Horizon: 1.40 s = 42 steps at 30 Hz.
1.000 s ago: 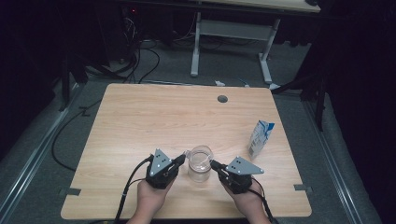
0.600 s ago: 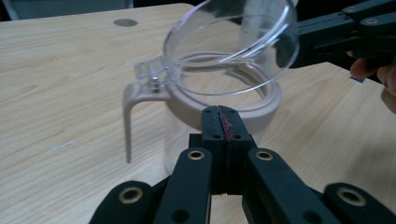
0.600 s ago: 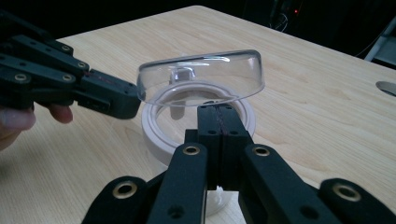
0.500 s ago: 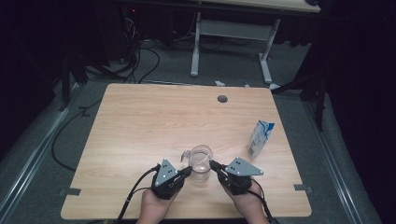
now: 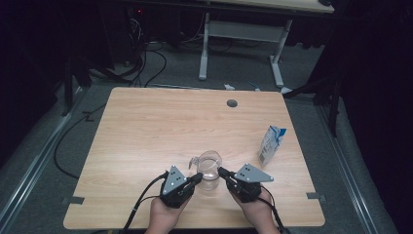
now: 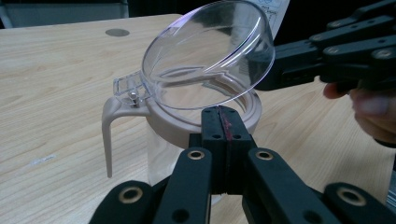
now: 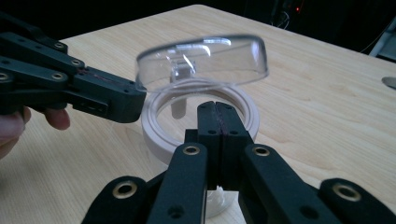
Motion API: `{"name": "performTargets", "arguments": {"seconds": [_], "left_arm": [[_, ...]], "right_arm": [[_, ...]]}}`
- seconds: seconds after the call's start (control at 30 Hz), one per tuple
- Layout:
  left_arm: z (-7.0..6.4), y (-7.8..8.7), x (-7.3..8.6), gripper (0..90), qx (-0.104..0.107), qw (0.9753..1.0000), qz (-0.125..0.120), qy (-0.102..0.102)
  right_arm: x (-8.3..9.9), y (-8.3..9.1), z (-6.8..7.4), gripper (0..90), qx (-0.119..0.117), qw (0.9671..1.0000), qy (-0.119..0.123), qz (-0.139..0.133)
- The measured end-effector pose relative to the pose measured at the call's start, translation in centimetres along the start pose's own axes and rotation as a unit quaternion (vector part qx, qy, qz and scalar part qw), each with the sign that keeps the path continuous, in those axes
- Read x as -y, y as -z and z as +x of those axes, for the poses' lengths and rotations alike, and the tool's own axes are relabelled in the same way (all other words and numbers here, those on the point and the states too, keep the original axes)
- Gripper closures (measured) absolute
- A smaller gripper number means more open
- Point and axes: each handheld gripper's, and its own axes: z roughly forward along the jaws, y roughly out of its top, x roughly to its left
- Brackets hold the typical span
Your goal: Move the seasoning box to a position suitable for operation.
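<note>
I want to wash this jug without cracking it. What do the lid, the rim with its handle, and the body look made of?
Lid: clear glossy plastic, going by its see-through dome and moulded hinge tab. Rim and handle: matte beige plastic, opaque and moulded in one piece. Body: transparent, either glass or plastic; the look leaves that open.

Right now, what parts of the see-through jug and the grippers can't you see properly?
- Jug: in the left gripper view the left gripper covers its lower body and base.
- Lid: in the right gripper view the right gripper hides the rim's near side; whether either gripper touches the rim can't be told.
- Carton: in the high view its print is too small to read.
- Hands: cut off by the high view's bottom edge.
</note>
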Motion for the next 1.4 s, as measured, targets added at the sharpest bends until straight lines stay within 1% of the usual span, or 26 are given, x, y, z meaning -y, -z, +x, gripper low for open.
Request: {"name": "performTargets", "arguments": {"seconds": [0.1,0.2,0.23,0.37,0.7,0.93,1.07,1.13,1.17,1.27,1.33,1.37,1.4], "left_arm": [[0.0,0.1,-0.1,90.0,0.0,1.0,-0.005,0.002],[0.1,0.2,-0.2,90.0,0.001,1.0,-0.008,0.001],[0.1,0.2,-0.2,90.0,0.0,1.0,-0.009,0.0],[0.3,0.4,-0.4,90.0,-0.004,0.9998,-0.018,0.004],[1.1,1.0,-0.7,90.0,-0.016,0.999,-0.036,0.019],[1.8,1.2,-0.6,90.0,-0.026,0.9985,-0.04,0.028],[2.0,1.2,-0.6,89.9,-0.028,0.9985,-0.039,0.027],[1.9,1.4,-0.6,89.5,-0.029,0.9986,-0.039,0.023],[2.0,1.5,-0.6,89.1,-0.03,0.9986,-0.039,0.02],[2.4,2.2,-0.5,86.8,-0.038,0.999,-0.024,0.004],[3.2,2.7,0.1,84.7,-0.053,0.9985,-0.008,-0.009],[3.8,3.1,0.7,83.9,-0.064,0.9979,0.003,-0.013],[4.1,3.3,1.1,82.8,-0.07,0.9974,0.011,-0.013]], "right_arm": [[0.2,-0.3,0.0,89.8,-0.001,1.0,-0.001,0.002],[0.2,-0.3,0.1,90.0,0.0,1.0,0.003,0.001],[0.3,-0.3,0.1,90.0,0.001,1.0,0.007,0.0],[0.4,-0.3,0.1,90.0,-0.002,1.0,0.006,-0.005],[0.5,-0.3,0.1,90.0,-0.002,1.0,0.006,-0.006],[0.5,-0.3,0.1,90.0,-0.003,0.9999,0.008,-0.007],[0.5,-0.3,0.1,90.0,-0.003,0.9999,0.008,-0.007],[0.5,-0.3,0.1,89.9,-0.003,0.9999,0.008,-0.006],[0.4,-0.3,0.1,89.6,-0.003,1.0,0.004,-0.005],[0.3,0.0,0.0,87.0,-0.004,1.0,0.002,-0.008],[0.3,0.3,-0.2,85.6,0.001,1.0,0.001,-0.009],[0.3,0.4,-0.4,85.5,0.002,0.9999,-0.002,-0.01],[0.4,0.6,-0.8,85.4,0.006,0.9999,-0.001,-0.011]]}}
